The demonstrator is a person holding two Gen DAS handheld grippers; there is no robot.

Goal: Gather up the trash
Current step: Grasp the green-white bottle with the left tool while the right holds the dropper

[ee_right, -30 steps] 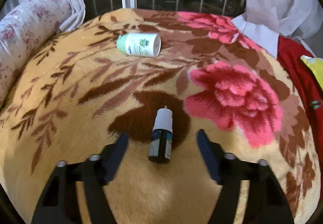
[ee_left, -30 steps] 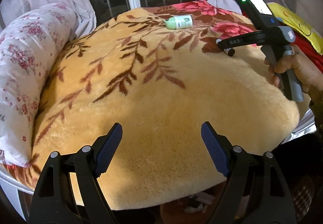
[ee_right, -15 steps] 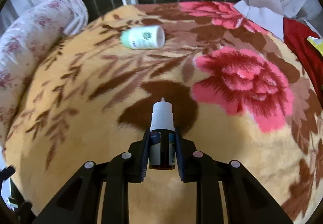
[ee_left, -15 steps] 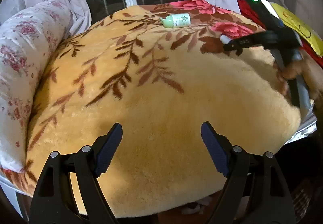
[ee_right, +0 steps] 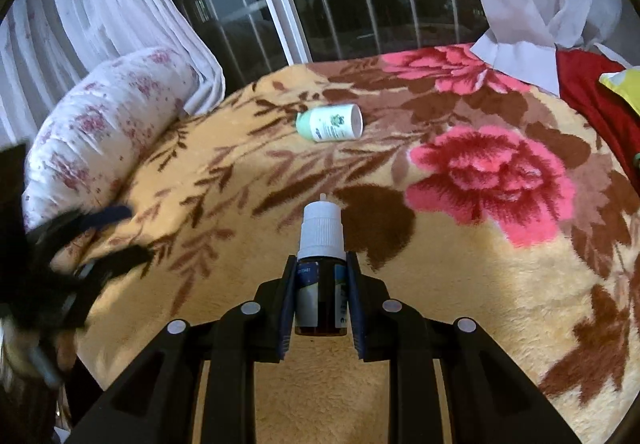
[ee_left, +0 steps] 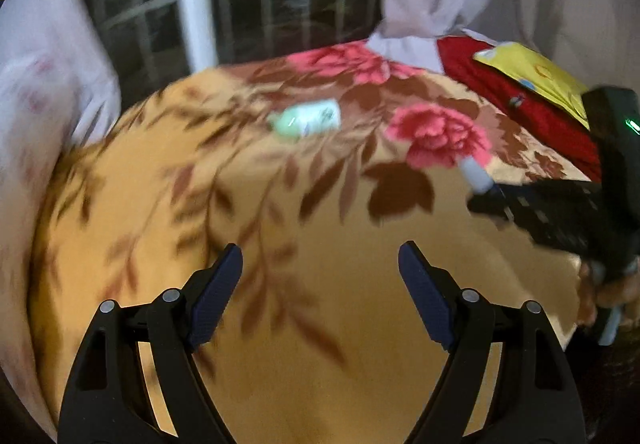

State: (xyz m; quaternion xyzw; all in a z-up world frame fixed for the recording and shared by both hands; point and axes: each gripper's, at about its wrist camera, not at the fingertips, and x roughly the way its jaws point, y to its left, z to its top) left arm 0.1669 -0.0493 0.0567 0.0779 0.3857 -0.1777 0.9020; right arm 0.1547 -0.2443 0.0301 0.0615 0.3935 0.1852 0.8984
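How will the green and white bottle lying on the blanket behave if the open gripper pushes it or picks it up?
The green and white bottle lies on its side and looks round, so a push would probably roll it, though the plush blanket should slow it. It looks like small plastic, likely light and stiff. Its smooth wall may slip unless the left gripper closes across the body.

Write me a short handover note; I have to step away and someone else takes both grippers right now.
Right gripper: fingers shut on the small dropper bottle, white cap pointing forward, lifted off the blanket.
Left gripper: open, nothing between its fingers.
Left to do: the green and white bottle lies on its side on the blanket, untouched.
No bin shows in either view, so the held bottle is not yet dropped off.
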